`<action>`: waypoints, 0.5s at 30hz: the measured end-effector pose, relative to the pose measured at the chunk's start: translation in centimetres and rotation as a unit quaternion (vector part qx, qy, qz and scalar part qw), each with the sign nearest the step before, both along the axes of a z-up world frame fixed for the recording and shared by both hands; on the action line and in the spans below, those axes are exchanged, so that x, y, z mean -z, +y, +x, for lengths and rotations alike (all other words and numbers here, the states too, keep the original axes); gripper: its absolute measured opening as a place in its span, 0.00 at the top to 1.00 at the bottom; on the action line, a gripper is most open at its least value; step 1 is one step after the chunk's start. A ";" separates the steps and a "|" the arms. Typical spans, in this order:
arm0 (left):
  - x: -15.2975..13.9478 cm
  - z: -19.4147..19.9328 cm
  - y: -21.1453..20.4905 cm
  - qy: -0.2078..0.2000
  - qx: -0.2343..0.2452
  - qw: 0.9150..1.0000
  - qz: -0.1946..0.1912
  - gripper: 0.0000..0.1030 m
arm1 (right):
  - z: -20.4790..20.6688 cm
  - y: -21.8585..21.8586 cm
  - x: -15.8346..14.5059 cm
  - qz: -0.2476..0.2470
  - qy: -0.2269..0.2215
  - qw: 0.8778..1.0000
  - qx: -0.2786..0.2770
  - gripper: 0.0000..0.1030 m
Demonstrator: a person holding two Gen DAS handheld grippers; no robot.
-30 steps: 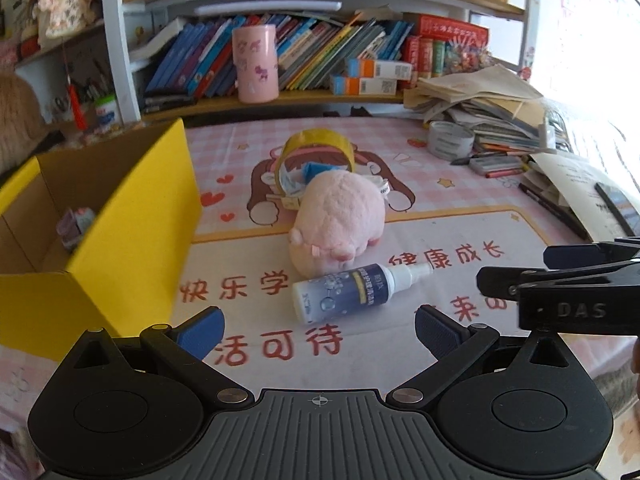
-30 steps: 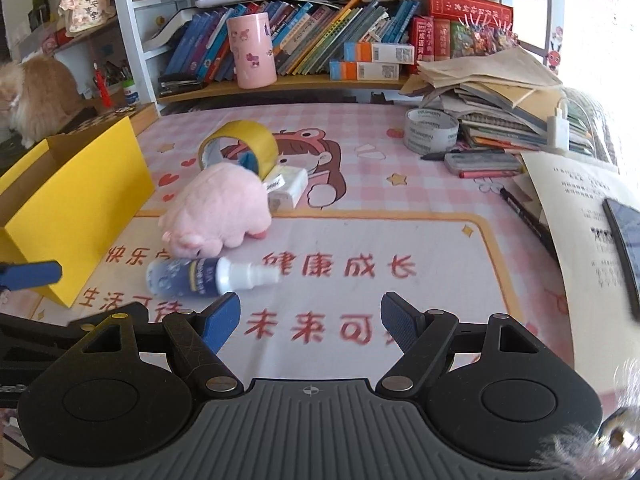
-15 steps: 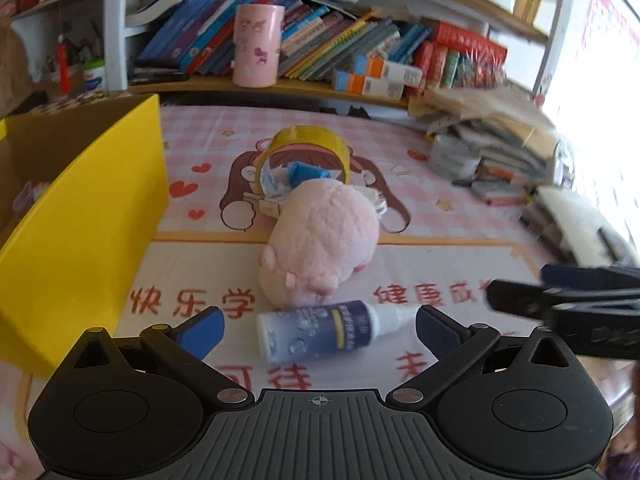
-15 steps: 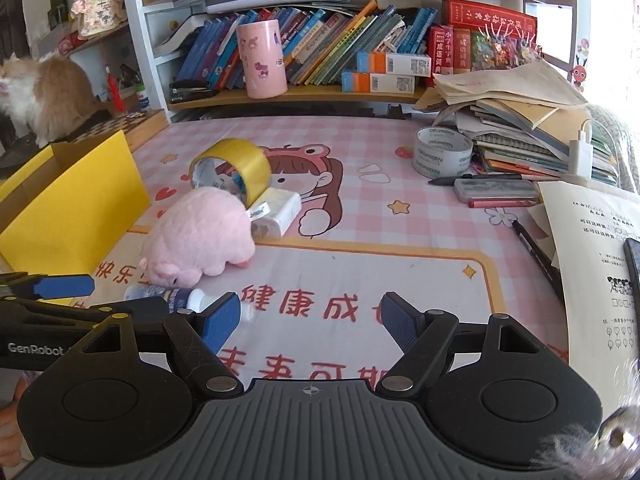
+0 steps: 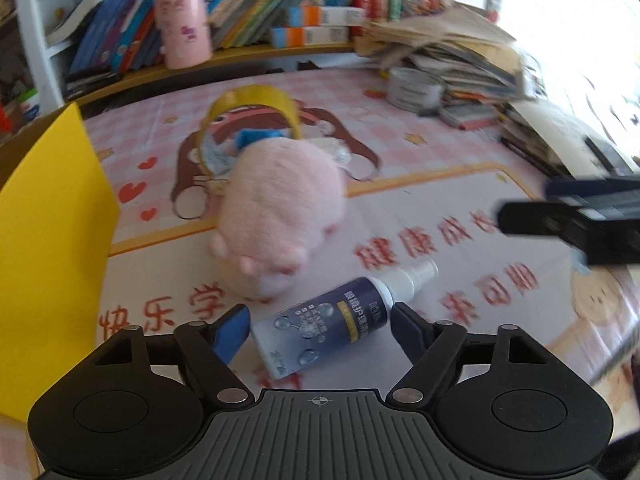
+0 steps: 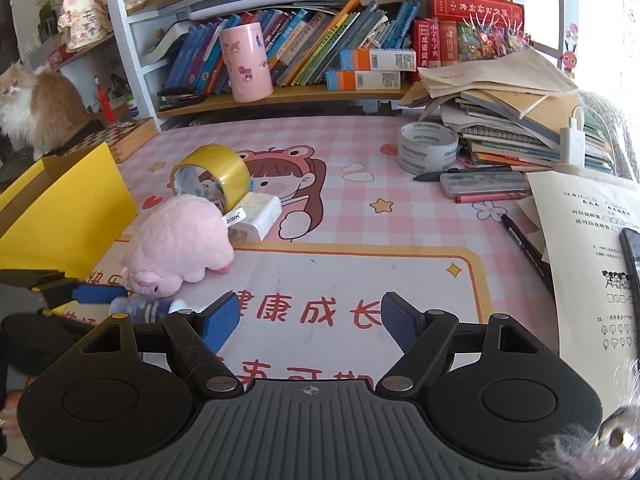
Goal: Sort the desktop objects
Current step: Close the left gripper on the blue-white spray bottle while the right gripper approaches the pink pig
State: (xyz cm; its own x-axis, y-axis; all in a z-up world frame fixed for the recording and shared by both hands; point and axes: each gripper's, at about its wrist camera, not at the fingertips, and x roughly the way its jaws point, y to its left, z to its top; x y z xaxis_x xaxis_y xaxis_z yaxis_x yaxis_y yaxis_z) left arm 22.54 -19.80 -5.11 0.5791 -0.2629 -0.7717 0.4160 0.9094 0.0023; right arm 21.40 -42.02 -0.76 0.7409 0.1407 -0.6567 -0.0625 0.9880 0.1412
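A dark blue spray bottle (image 5: 344, 312) with a white nozzle lies slanted on the printed mat. My left gripper (image 5: 320, 320) is down around it and its jaws are closing, with the bottle between the blue pads (image 5: 236, 328) and close to both. In the right wrist view a left finger (image 6: 96, 292) lies just over the bottle (image 6: 136, 308). A pink plush pig (image 5: 280, 204) rests just behind the bottle. My right gripper (image 6: 310, 320) hovers open over the mat with nothing between its fingers.
An open yellow box (image 6: 68, 216) stands at the left. Behind the pig are a yellow tape roll (image 6: 224, 172) and a white tissue pack (image 6: 260, 216). A grey tape roll (image 6: 428, 146), stacked books (image 6: 520, 120), papers (image 6: 580, 240) and a pen (image 6: 524, 244) crowd the right. A cat (image 6: 36, 108) sits far left.
My left gripper has come forward and down onto the spray bottle, rolled a little, and its fingers have drawn in around it. The right gripper has drifted sideways, still open.
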 end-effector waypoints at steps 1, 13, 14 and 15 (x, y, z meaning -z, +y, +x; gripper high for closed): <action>-0.1 -0.5 -0.2 0.002 0.008 1.000 0.008 0.55 | 0.0 0.0 0.0 0.001 0.000 1.000 -0.001 0.27; 0.0 -0.6 -1.7 -0.004 0.027 0.999 0.018 0.58 | -0.1 0.1 0.1 0.005 -0.001 1.000 -0.008 0.27; 0.0 -0.4 -2.2 -0.009 0.032 0.999 0.028 0.58 | -0.2 0.1 0.0 0.005 0.000 1.000 -0.007 0.27; 0.2 -0.1 -2.7 -0.009 0.038 0.999 0.037 0.58 | -0.2 0.0 0.0 0.005 0.000 1.000 -0.006 0.27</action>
